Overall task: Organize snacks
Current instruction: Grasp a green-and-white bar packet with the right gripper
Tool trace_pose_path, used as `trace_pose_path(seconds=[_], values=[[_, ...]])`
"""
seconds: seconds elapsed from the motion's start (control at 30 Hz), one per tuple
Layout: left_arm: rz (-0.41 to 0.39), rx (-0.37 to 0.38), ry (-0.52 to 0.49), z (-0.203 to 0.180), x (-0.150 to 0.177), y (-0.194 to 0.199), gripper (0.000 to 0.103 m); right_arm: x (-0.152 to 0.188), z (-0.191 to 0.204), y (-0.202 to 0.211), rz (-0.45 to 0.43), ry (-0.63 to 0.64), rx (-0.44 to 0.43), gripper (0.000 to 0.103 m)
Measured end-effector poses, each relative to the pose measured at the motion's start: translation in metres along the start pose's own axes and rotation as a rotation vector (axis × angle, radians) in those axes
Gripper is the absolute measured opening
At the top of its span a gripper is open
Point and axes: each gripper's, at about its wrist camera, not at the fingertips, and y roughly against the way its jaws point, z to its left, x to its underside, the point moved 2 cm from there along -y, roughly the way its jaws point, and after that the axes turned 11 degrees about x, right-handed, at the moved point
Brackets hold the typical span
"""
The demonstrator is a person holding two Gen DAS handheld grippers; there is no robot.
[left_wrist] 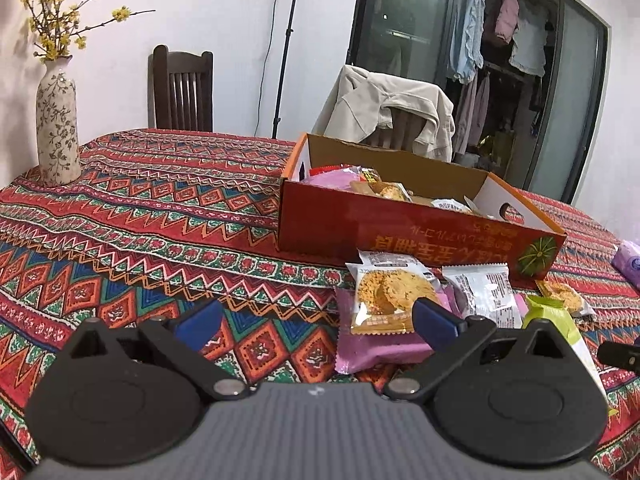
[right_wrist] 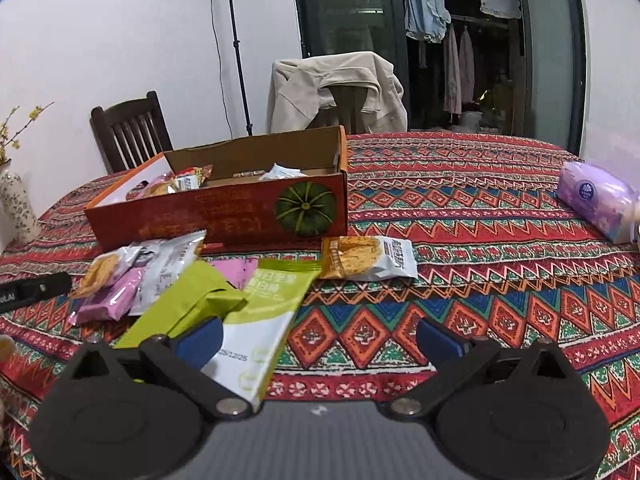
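Snacks: loose foil-wrapped biscuit packet [left_wrist: 382, 298] atop a pink wrapper [left_wrist: 372, 350], just before the open red cardboard box [left_wrist: 400, 236] on the patterned bench [left_wrist: 160, 216].
Handling: likely light, crinkly, slippery; biscuits brittle, so pinch the sealed edge.
Left gripper [left_wrist: 318, 322]: spread, empty.
Right gripper [right_wrist: 320, 338]: spread, beside green-white pouch [right_wrist: 260, 320].

A tablecloth [right_wrist: 480, 240] in red, blue, green and orange covers the table with bands of zigzags and diamonds. On it sits an orange-red cardboard box [right_wrist: 224, 216] printed with a dark green pumpkin, beside pink [left_wrist: 372, 352], lime-green [right_wrist: 192, 304] and white-and-orange [right_wrist: 368, 258] snack packets. A cream vase [left_wrist: 57, 128] bears a grey-green leaf pattern and holds yellow flowers [left_wrist: 48, 12].
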Motion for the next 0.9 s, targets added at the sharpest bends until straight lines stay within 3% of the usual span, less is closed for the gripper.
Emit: trace_pose_path(seconds=[0.23, 0.4, 0.6, 0.8, 0.9], values=[[-0.024, -0.001, -0.018, -0.003, 0.001, 0.003, 0.103, 0.000, 0.001, -0.002, 0.004, 0.004, -0.009, 0.099], [-0.022, 0.009, -0.004, -0.001, 0.001, 0.003, 0.103, -0.005, 0.003, -0.010, 0.007, 0.018, 0.032, 0.090], [-0.015, 0.014, 0.006, 0.001, 0.002, 0.000, 0.103, -0.009, 0.014, -0.013, 0.017, 0.034, -0.016, 0.081], [-0.023, 0.022, 0.017, 0.003, 0.002, 0.002, 0.103, -0.004, 0.051, -0.027, 0.075, 0.132, -0.019, 0.059], [-0.014, 0.033, 0.030, 0.005, 0.002, 0.001, 0.103, 0.001, 0.056, -0.029, 0.082, 0.149, -0.012, 0.043]])
